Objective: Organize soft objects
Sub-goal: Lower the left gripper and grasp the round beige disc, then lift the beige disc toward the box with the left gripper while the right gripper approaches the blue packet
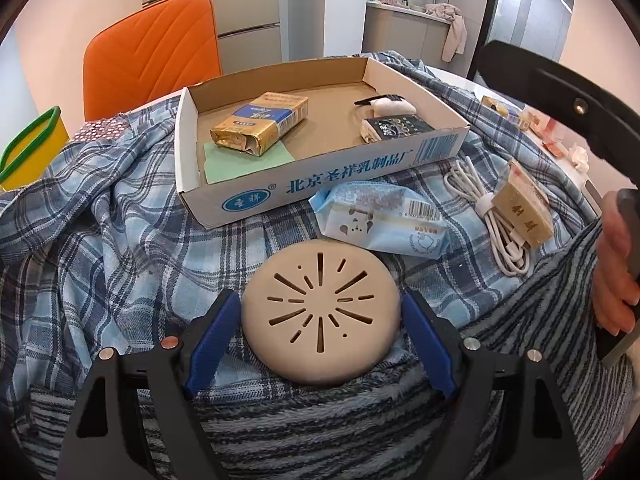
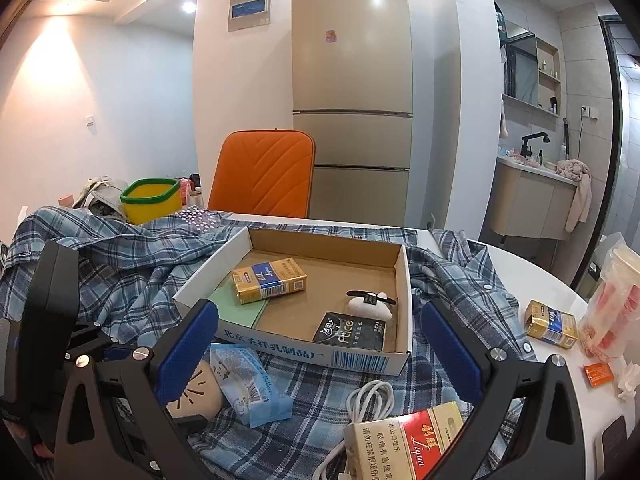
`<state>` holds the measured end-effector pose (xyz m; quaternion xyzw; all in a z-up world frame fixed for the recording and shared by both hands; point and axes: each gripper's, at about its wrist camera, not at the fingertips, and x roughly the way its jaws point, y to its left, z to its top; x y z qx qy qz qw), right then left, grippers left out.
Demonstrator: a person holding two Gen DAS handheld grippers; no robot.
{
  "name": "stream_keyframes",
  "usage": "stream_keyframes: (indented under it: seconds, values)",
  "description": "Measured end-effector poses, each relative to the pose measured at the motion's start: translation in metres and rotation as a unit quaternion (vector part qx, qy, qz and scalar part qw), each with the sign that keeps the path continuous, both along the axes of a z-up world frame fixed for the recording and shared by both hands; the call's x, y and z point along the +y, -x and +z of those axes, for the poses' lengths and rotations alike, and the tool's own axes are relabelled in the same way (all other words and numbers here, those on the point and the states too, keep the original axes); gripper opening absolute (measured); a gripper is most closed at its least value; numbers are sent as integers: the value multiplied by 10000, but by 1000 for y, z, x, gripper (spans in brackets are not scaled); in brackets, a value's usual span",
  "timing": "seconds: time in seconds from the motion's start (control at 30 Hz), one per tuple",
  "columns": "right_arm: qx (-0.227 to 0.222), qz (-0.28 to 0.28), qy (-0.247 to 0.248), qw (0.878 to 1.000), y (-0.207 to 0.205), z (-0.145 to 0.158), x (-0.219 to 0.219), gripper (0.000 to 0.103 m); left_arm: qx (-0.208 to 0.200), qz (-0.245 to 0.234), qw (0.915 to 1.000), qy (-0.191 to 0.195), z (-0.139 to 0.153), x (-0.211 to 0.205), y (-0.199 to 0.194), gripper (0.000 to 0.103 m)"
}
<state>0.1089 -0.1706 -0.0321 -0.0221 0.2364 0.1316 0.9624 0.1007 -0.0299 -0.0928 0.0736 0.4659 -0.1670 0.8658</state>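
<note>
A round beige soft pad with cut slits (image 1: 320,316) lies on the blue plaid cloth (image 1: 120,248), just in front of a striped fuzzy cloth (image 1: 320,420). My left gripper (image 1: 322,306) is shut on it, a blue pad pressed against each side. The same pad (image 2: 196,394) shows at the lower left of the right wrist view, partly hidden behind a finger. My right gripper (image 2: 320,346) stands open over the cloth with nothing between its fingers. A light blue tissue pack (image 1: 380,220) lies just beyond the round pad.
A cardboard box (image 1: 256,196) holds a gold cigarette pack (image 1: 260,124), a black tissue pack (image 1: 396,128), a small white toy (image 1: 388,104) and green paper (image 1: 240,164). A white cable (image 1: 488,216) and a red-gold pack (image 2: 408,444) lie to the right. An orange chair (image 1: 152,52) stands behind.
</note>
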Motion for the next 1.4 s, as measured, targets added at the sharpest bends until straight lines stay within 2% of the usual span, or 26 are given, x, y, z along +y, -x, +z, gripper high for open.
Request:
stream_keyframes:
  seconds: [0.2,0.4,0.6,0.8,0.9,1.0,1.13,1.2,1.3,1.4]
  values:
    - [73,30,30,10000,-3,-3,2,103,53,-22,9999,-137,-4,-3,-3,82]
    - [83,62,43,9999,-2,-3,3,103,-210,21,9998,-45,3,1,4,77]
    - [124,118,-3,9999,-2,-4,1,103,-1016,120,9942,343,29,16,25,76]
    - [302,416,-10,9987,-6,-7,6,103,-2043,532,9757,581,56,33,49,76]
    - [623,723,16,9954,-12,-14,14,101,-2371,688,9668,654,64,40,56,77]
    - [955,868,136,9915,-18,-24,22,94,-2525,891,9621,514,66,40,57,77]
    - [1678,1093,343,9791,-32,-45,33,78,-2379,966,9656,418,63,41,49,77]
    - [2055,1210,313,9706,-40,-57,35,78,-2294,1000,9674,395,61,41,46,77]
    - [2241,1285,195,9658,-44,-63,33,73,-2352,1055,9652,432,61,43,50,77]
    - [2398,1301,269,9617,-46,-69,36,56,-2395,1056,9642,424,61,42,51,77]
